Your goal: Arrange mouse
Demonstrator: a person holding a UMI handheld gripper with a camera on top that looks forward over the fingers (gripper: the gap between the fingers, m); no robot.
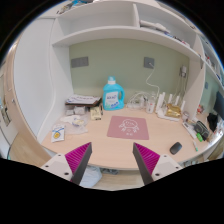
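Here, a dark mouse (pixel 176 148) is lying on the wooden desk (pixel 105 150), off beyond the right finger and outside the jaws. The gripper (pixel 109 160) is hovering with its fingers spread apart, gripping nothing. A pink mouse mat (pixel 127 126) is sitting just ahead, a blue bottle (pixel 113 94) standing behind it.

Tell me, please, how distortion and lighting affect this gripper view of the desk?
In the gripper view, the wide-angle lens bows the shelf and desk edge into curves; lighting is soft and even, without harsh glare. The mouse looks small and dim beyond the right finger; the blue bottle reads clearly. The gripper is open and holds nothing.
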